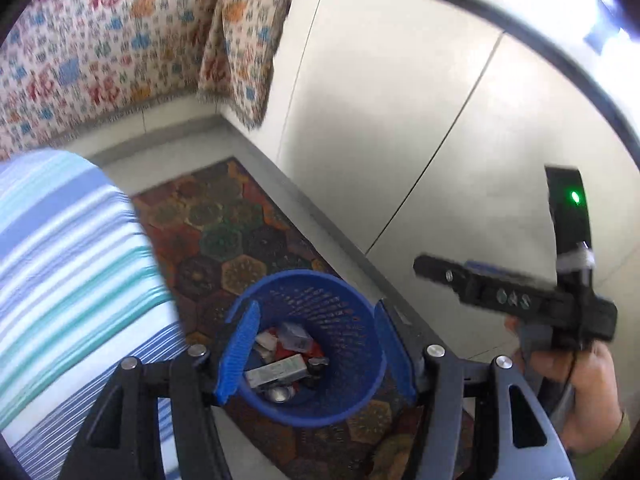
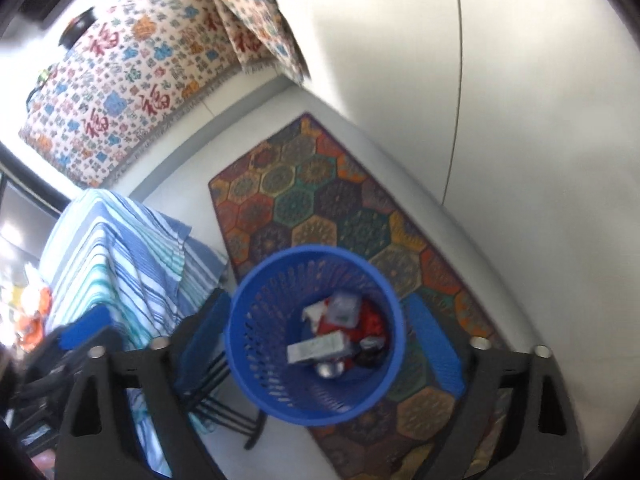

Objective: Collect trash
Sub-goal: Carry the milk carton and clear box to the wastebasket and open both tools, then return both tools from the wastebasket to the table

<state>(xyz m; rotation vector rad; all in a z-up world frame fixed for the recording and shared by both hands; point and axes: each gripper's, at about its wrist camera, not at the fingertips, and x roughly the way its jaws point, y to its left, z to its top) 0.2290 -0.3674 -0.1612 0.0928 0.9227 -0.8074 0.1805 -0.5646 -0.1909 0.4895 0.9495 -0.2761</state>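
Below, at centre: round blue plastic basket (image 1: pixel 316 344), walls perforated in rows of small slots, rim smooth, standing on the rug.
Basket contents: trash (image 1: pixel 286 362) heaped at the bottom; a pale flat rectangular carton, a clear crinkled wrapper, red packaging, a round silvery can end, something dark and glossy; finer detail blurred.
Left claw (image 1: pixel 316 354): hangs over the basket mouth, tilted downward; blue ribbed pads standing apart, roughly as wide as the basket rim; nothing between them, nothing gripped.
Right claw (image 2: pixel 320 344): spread wide, blue ribbed pads outside the basket rim on either side; empty, no contact with the basket visible.
Right claw as seen from the left wrist (image 1: pixel 516 300): black angular body with screw heads, a green light on its upright black part, held in a hand (image 1: pixel 580 388) at the lower right edge.
Rug (image 2: pixel 320 200): long rectangle, flat woven look, hexagon patches in red, orange, green and dark purple, dark border.
Floor (image 1: pixel 420 120): large pale glossy tiles, thin dark joints.
Striped cloth (image 2: pixel 120 248): soft fabric in blue, teal and white bands, draped in folds over a piece of furniture just beside the basket; thin black metal legs showing beneath.
Patterned cover (image 2: pixel 120 80): cream textile with red characters and blue and orange motifs, fringed hem, spread over furniture at the far end.
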